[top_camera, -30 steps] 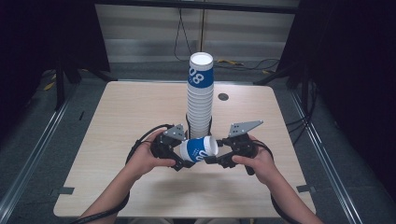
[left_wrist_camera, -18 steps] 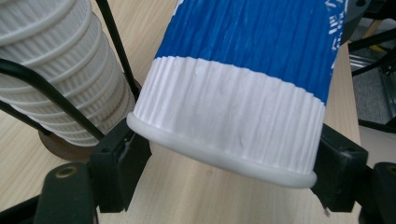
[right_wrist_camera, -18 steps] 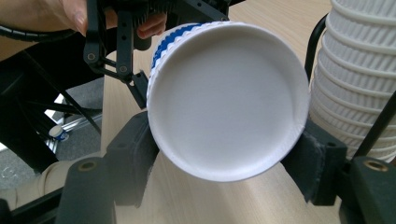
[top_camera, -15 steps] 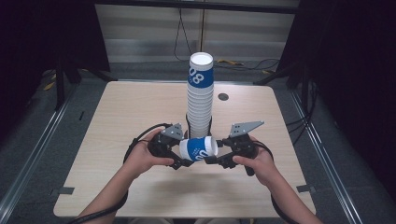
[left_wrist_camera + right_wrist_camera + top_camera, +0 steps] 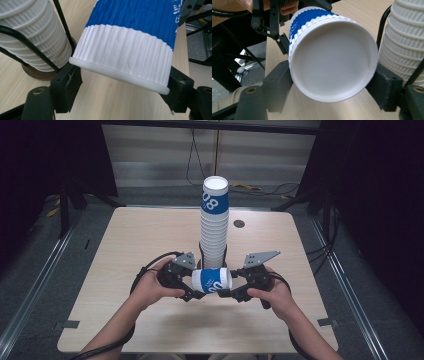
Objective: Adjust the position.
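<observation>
A blue and white ribbed paper cup (image 5: 212,280) lies on its side above the table, between my two grippers. My left gripper (image 5: 195,292) has just been closing and is shut on the cup's rim end (image 5: 130,50), with a pad on each side. My right gripper (image 5: 228,292) has just been opening; the cup's base (image 5: 332,57) sits round and unsqueezed between its jaws, which stand close at its sides. In the right gripper view the left gripper (image 5: 274,25) grips the cup's far end.
A tall stack of white ribbed cups (image 5: 215,220) stands in a black wire holder just behind the grippers, close to both (image 5: 32,37) (image 5: 407,37). The wooden table (image 5: 125,245) has a small round grommet (image 5: 239,224) at the back right.
The left gripper's jaws have closed in on the cup's rim end. Both hands and the cup stay in place.
</observation>
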